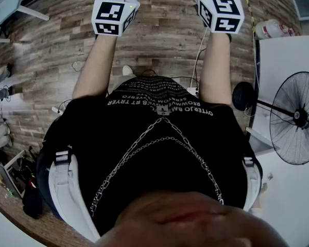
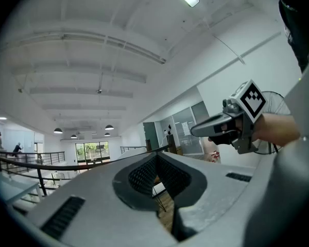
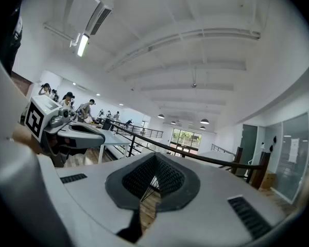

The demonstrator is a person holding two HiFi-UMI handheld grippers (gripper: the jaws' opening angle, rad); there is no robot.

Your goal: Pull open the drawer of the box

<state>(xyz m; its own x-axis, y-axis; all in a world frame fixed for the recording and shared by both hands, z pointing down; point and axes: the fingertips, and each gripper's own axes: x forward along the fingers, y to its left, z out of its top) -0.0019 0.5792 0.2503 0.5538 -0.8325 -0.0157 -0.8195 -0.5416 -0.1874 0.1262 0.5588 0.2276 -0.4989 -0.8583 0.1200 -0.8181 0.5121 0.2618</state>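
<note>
Tools held level before me, left tool (image 2: 155, 157) and right tool (image 3: 153, 158), both closed and empty, likely waiting, as no box shows yet.

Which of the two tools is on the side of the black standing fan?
The right tool; the fan stands on its side, while the left tool is across the person's chest.

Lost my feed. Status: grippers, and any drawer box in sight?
Left gripper shut, empty. Right gripper shut, empty. Both held level above brown wood-plank floor. No drawer box in any view.
</note>
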